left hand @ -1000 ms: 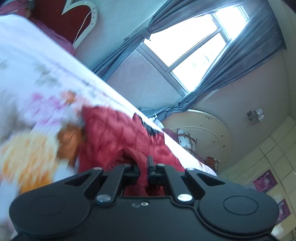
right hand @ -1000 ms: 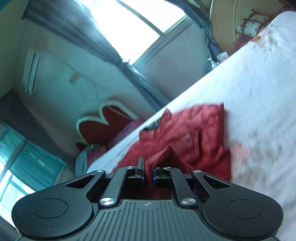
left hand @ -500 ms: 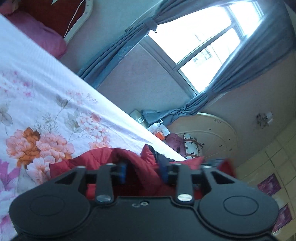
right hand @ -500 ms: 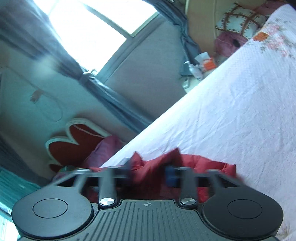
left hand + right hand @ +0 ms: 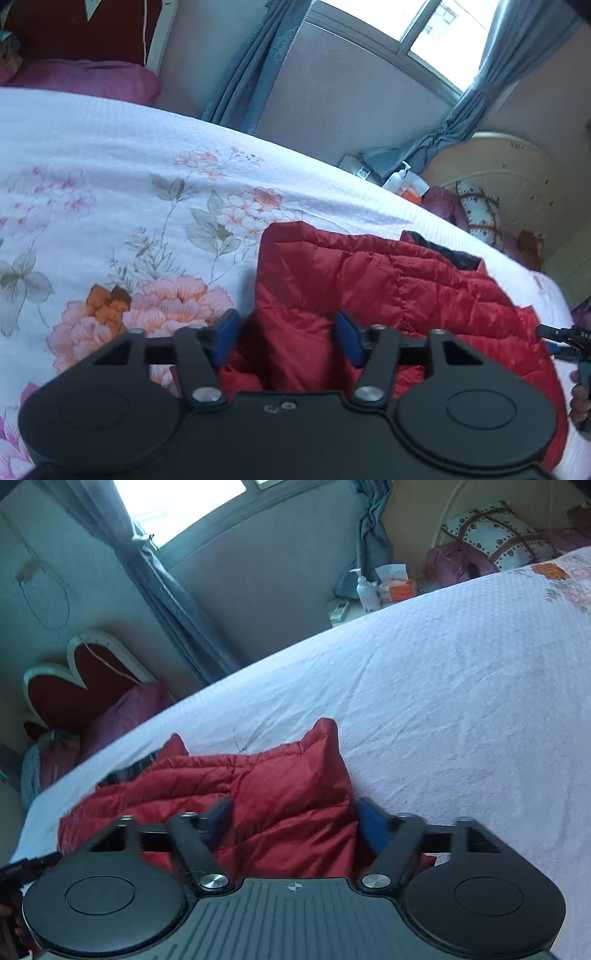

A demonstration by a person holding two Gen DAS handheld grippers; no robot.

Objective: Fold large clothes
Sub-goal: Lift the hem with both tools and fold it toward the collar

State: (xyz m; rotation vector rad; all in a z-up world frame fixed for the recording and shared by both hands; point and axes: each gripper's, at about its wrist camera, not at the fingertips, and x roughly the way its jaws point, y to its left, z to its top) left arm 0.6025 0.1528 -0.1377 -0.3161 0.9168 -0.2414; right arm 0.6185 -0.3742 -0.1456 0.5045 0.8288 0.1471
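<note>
Quilting in red marked the puffer jacket (image 5: 388, 291), which was laid folded on the bed (image 5: 110, 155) over a white sheet printed with flowers, close to the near edge. The left claw (image 5: 288, 334) was held over the jacket's left end, its blue pads spread apart and closing, with red fabric seen between them but not pressed. The right claw (image 5: 295, 819) was held over the jacket's right end, its pads likewise apart and closing around loose fabric without being clamped on it. A pink pillow (image 5: 85, 79) was seen at the far left, and grey curtains (image 5: 251, 70) were hung by the window beyond the bed.
</note>
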